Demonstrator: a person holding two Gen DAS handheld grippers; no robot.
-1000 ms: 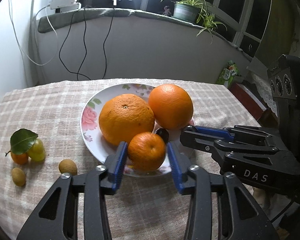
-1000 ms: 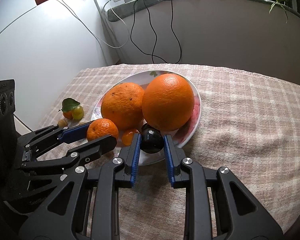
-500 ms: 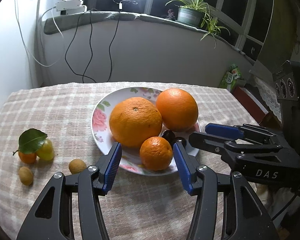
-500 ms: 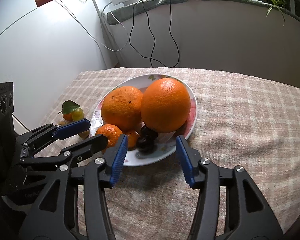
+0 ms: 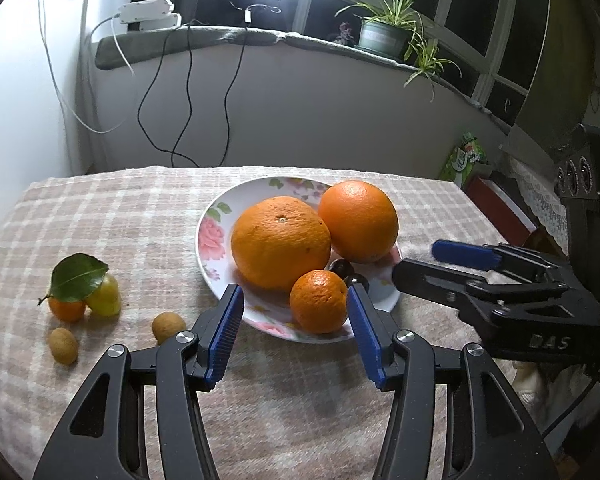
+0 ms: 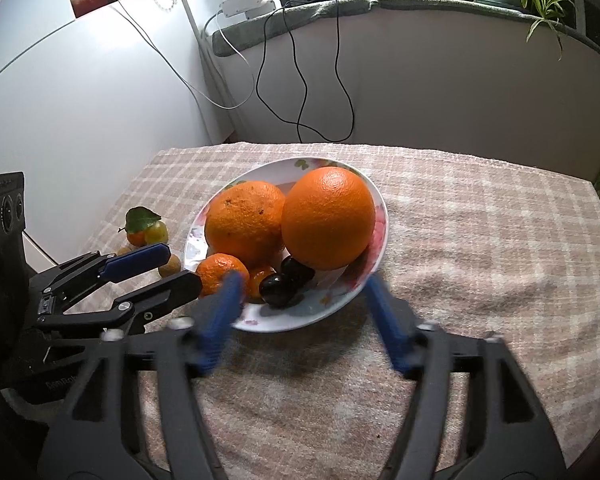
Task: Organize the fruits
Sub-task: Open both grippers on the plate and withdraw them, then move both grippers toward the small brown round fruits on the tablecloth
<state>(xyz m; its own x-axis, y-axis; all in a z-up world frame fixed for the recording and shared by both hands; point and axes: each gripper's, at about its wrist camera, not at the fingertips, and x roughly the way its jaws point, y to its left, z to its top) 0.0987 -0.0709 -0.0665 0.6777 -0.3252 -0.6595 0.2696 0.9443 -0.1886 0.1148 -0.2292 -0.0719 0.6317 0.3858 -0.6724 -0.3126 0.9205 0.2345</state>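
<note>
Between the blue pads of the left gripper [image 5: 296,322], whose jaws stand apart and grip nothing, a small round mandarin [image 5: 318,301] sits on the near edge of a white floral china plate [image 5: 211,236], close to the right-side pad; whether it touches I cannot tell. Judging by that, the fruit has been set down where the plate had room. Beside it, the right gripper [image 6: 302,312] is blurred because its jaws are opening; nothing is pressed between them. Just beyond its tips lie two glossy dark cherries [image 6: 284,280] and a second, smaller orange fruit [image 6: 261,278], all on the plate. Behind these, two large oranges [image 5: 281,242] rest side by side, touching, filling the plate's middle, so smaller pieces are tucked along the front.

Off to the left of the left jaws, on the pink checked tablecloth [image 5: 112,216], four fruits wait unsorted: two brown longans [image 5: 168,326], one leafy kumquat [image 5: 66,307] and one yellow-green grape [image 5: 105,300]. That makes six pieces on the plate, four off. Farther away, a potted spider plant [image 5: 384,30] stands on the windowsill.
</note>
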